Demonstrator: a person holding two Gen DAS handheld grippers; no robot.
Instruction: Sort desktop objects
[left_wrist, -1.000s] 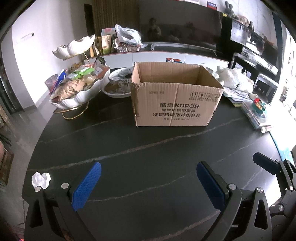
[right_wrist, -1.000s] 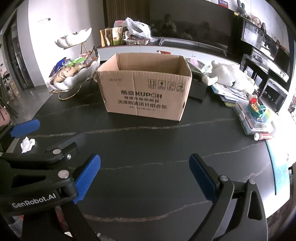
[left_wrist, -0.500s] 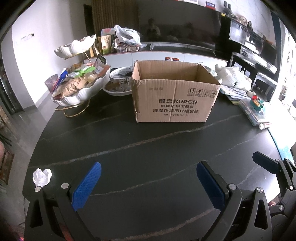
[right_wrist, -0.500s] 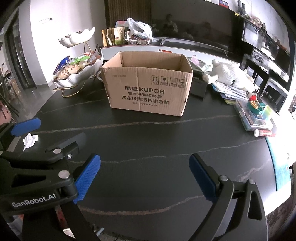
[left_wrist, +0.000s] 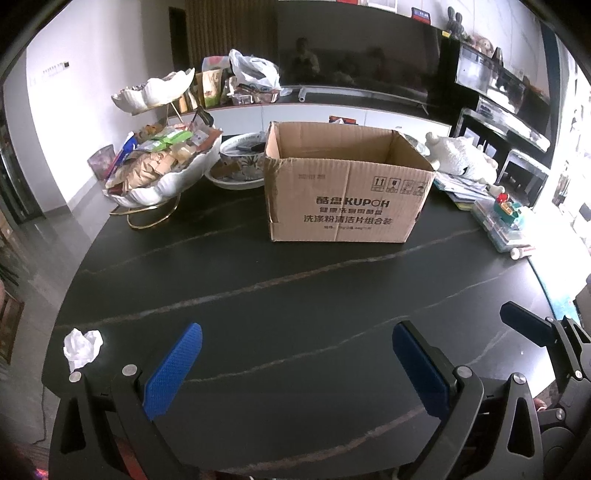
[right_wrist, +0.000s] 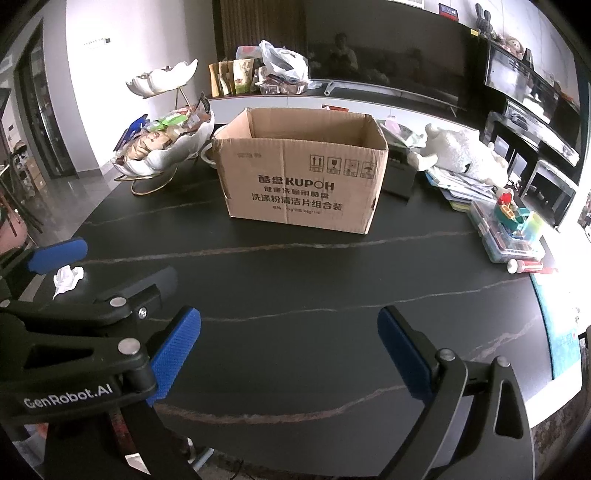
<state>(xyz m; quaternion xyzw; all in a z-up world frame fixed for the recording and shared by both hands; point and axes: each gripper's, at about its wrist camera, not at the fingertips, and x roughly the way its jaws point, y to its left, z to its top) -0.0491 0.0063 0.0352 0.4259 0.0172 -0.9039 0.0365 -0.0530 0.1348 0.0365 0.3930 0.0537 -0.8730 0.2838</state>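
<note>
Both claws hover over the near edge of the dark desk (left_wrist: 295, 295), fingers spread wide and gripping nothing. The left claw (left_wrist: 297, 363) has a crumpled white tissue (left_wrist: 82, 346) just off its left finger, resting on the desk. The right claw (right_wrist: 289, 349) sits beside it. The open cardboard box (right_wrist: 301, 177) stands upright, well ahead of both.

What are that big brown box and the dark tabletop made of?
The box looks like corrugated cardboard: matte brown, creased, with a torn corner edge. The tabletop seems polished stone or a stone-look slab, black with pale veins and soft reflections; which one is unclear.
</note>
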